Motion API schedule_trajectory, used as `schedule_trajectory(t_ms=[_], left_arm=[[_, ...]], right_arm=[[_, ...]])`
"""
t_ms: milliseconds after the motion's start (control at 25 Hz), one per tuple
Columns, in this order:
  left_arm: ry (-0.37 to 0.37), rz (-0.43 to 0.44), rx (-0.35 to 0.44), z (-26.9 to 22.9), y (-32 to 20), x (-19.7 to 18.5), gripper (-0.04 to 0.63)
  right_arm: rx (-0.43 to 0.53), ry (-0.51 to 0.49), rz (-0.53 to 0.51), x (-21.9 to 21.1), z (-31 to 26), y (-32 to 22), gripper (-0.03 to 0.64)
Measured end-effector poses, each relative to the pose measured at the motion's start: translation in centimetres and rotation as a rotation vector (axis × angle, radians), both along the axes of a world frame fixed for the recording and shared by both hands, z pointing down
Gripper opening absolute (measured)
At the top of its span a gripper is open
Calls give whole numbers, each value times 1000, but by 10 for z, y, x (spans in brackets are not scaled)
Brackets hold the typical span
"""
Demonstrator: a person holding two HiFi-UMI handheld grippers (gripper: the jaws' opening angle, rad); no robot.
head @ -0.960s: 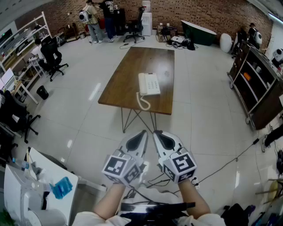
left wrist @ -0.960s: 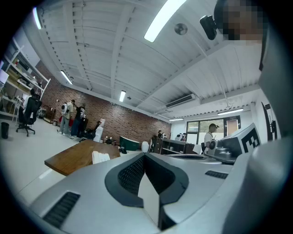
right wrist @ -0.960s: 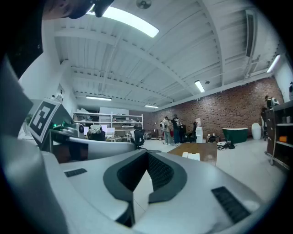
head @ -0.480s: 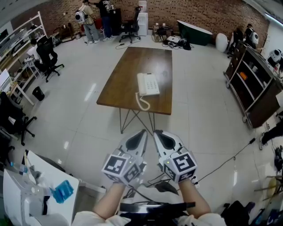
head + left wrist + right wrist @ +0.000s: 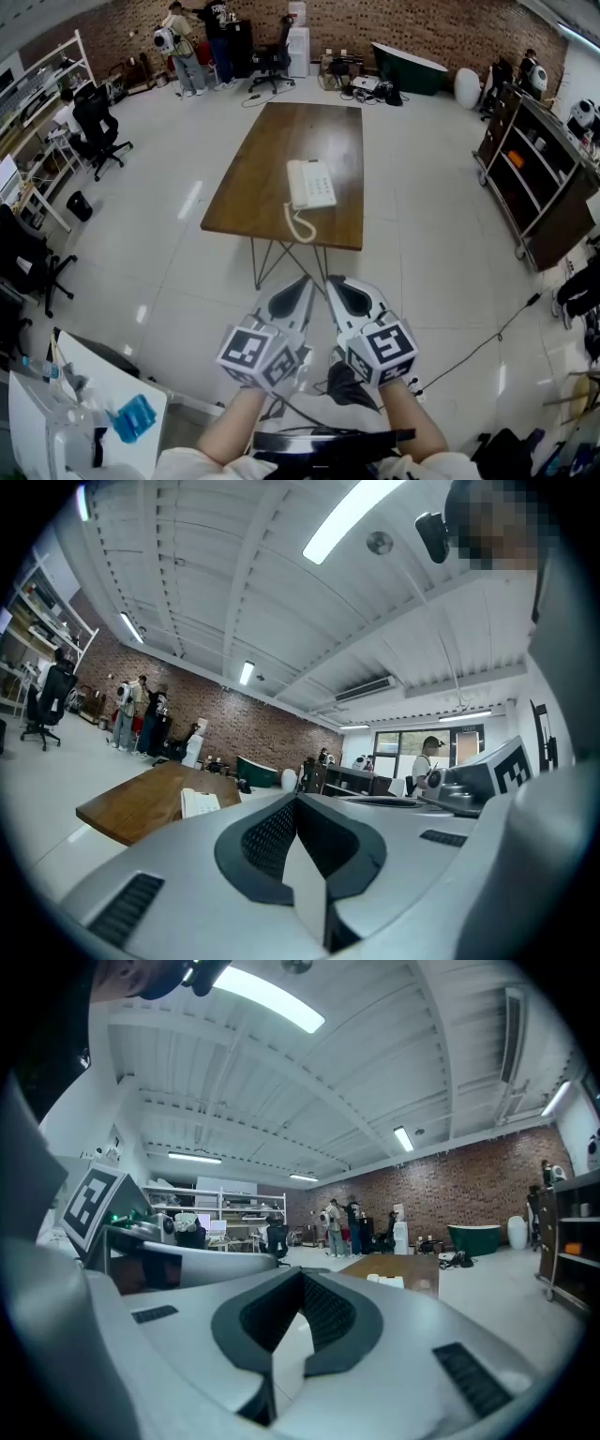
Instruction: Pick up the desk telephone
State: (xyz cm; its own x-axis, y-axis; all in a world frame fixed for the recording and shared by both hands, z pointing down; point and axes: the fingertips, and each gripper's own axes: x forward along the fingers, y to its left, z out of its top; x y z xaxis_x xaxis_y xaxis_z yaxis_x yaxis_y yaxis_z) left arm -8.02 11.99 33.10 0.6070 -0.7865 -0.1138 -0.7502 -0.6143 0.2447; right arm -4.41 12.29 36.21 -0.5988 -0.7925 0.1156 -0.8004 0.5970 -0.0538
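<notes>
A white desk telephone point(image 5: 310, 184) lies on a brown wooden table point(image 5: 267, 164) in the middle of the room, its coiled cord point(image 5: 297, 225) trailing over the near edge. It shows small in the left gripper view as the telephone point(image 5: 199, 802) and in the right gripper view as the telephone point(image 5: 385, 1281). My left gripper point(image 5: 302, 286) and right gripper point(image 5: 334, 285) are held side by side close to my body, well short of the table. Both are shut with nothing between their jaws.
Black cables point(image 5: 487, 343) run over the white floor at my right. A dark shelf unit point(image 5: 541, 183) stands at the right wall, white racks point(image 5: 42, 89) and office chairs point(image 5: 98, 117) at the left. People point(image 5: 178, 42) stand at the far brick wall. A white desk point(image 5: 75, 398) is near left.
The table and telephone have drifted slightly left and up in the head view as my head moved. Both grippers keep their place and stay shut.
</notes>
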Motion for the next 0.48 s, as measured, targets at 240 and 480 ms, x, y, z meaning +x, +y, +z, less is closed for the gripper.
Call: schedule_trajectory(t_ms=[240, 480], left_arm=[[-10, -6, -7, 0, -29, 7, 0], [-9, -5, -26, 4, -60, 17, 0]], right_arm=[[-4, -6, -4, 8, -1, -29, 2], [-7, -13, -24, 16, 1, -61, 2]])
